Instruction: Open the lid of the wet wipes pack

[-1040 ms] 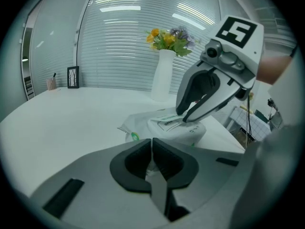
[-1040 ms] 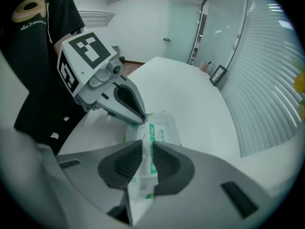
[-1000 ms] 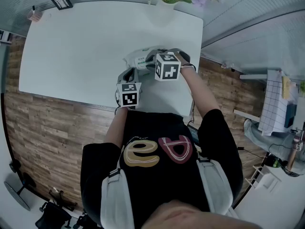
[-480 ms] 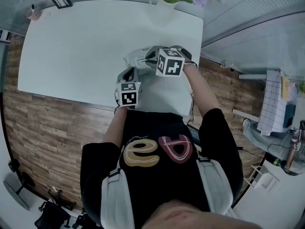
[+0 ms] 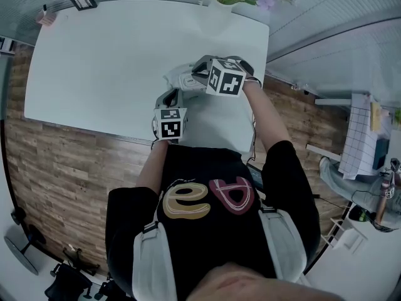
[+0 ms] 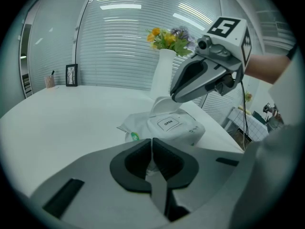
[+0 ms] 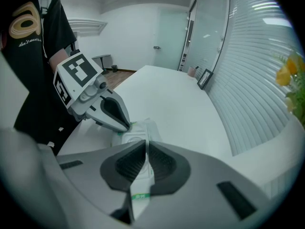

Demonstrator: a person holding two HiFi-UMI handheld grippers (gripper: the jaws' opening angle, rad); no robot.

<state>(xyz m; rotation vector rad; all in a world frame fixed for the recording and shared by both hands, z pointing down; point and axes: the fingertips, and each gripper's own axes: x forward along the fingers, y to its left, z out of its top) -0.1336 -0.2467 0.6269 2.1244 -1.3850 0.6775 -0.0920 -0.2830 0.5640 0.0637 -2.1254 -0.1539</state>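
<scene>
left gripper [image 6: 151, 149] pinches the soft white wet wipes pack [image 6: 167, 128] to anchor it; right gripper [image 7: 145, 152] is closing its jaws on the white plastic flip lid [image 6: 161, 106] (already tilted up) to lift it.

The white table [image 5: 94, 61] lies open across its left and middle, giving a hand free passage. Obstacles keep to the edges: a flower vase [image 5: 215, 6] and small picture frame [image 5: 80, 0] at the far side, the wet wipes pack [image 5: 180, 79] near the right front.

"OPEN" on the wet wipes pack [image 6: 167, 124], just below its raised lid [image 6: 162, 105], other print unreadable
</scene>
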